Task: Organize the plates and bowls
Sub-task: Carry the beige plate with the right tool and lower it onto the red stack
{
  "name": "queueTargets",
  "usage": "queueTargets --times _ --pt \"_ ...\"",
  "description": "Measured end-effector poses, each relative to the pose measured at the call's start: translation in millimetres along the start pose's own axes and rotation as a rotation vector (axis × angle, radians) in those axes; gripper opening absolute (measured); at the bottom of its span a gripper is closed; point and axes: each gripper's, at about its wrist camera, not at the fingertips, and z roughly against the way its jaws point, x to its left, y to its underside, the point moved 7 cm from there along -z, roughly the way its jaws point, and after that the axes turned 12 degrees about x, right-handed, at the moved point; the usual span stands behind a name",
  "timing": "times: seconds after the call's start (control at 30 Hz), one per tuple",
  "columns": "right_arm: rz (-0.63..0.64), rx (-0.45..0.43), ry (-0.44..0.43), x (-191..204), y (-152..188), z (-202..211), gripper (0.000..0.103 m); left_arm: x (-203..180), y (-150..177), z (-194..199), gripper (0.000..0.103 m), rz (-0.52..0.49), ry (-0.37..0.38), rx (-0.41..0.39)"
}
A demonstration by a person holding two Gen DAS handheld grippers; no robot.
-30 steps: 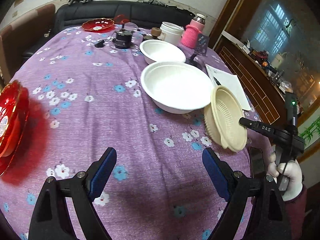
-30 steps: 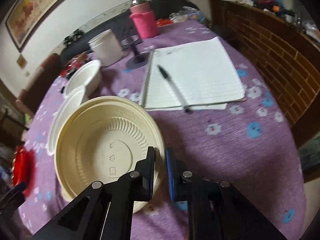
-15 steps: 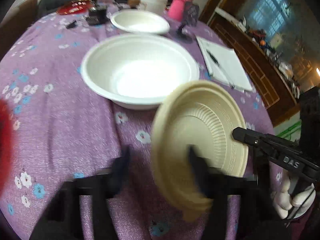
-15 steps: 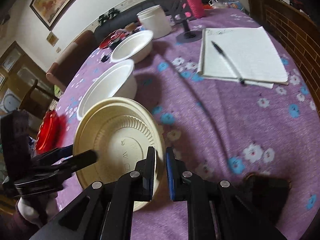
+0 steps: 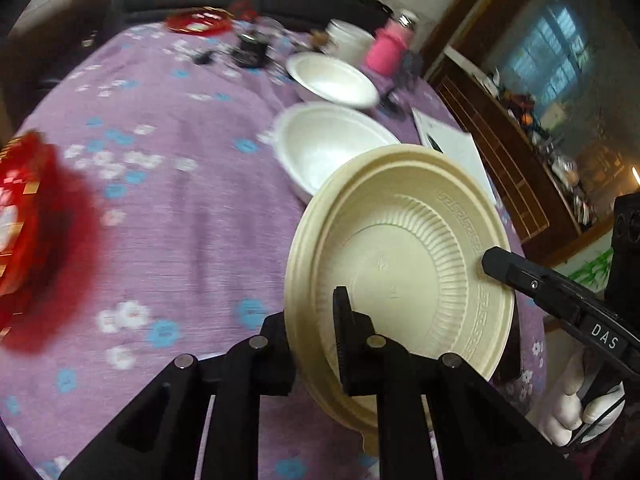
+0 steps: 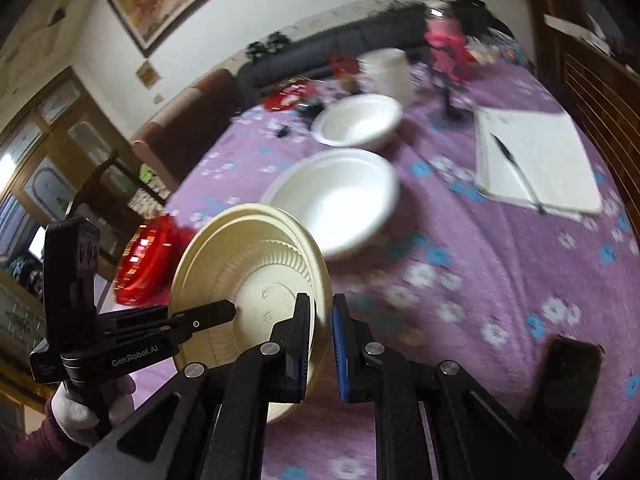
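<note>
- The cream plate [image 5: 404,264] is round, with fine ribs around its flat middle and a raised key pattern along the rim; it looks like matte moulded plastic or pulp. It is held tilted in the air above the purple flowered tablecloth [image 5: 192,208], just in front of the big white bowl [image 5: 324,148].
- The left gripper [image 5: 316,320] is narrow and clamps the near rim of the plate: one black finger lies inside the dish, the other is behind the rim and partly hidden by it.
- The right gripper [image 6: 321,332] also pinches the plate's rim [image 6: 256,276] between a black finger and a blue pad. A small gap shows beside the blue pad, so I cannot tell how firm this grip is.
- A second white bowl [image 6: 358,120] stands farther back; both white bowls are smooth, plain and round.
- A red glossy dish [image 5: 16,220] sits at the left edge, cut off by the frame and blurred.
- A white notebook [image 6: 532,160] with a pen lies on the cloth to the right; a dark flat phone-like thing [image 6: 568,384] lies near the table edge.
- The far things, a white jar [image 6: 386,72] and a pink bottle [image 5: 386,52], are blurred and hard to read.
</note>
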Motion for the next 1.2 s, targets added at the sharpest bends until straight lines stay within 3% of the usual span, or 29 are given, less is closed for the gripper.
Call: queueTargets --times 0.33,0.53,0.77,1.0,1.17,1.2 --pt "0.125 0.03 -0.088 129 -44 -59 0.013 115 -2 98 0.014 0.182 -0.101 -0.178" --pt "0.18 0.082 -0.126 199 -66 -110 0.013 189 -8 128 0.02 0.292 -0.176 -0.227" --pt "0.149 0.155 -0.137 227 -84 -165 0.013 253 -19 121 0.021 0.394 -0.167 -0.19" --pt "0.158 0.174 -0.11 237 -91 -185 0.013 274 -26 118 0.021 0.423 -0.148 -0.196" --pt "0.174 0.189 -0.085 247 -94 -200 0.013 294 -25 113 0.026 0.467 -0.156 -0.188" --pt "0.175 0.192 -0.081 249 -94 -203 0.013 298 -25 110 0.032 0.478 -0.15 -0.182"
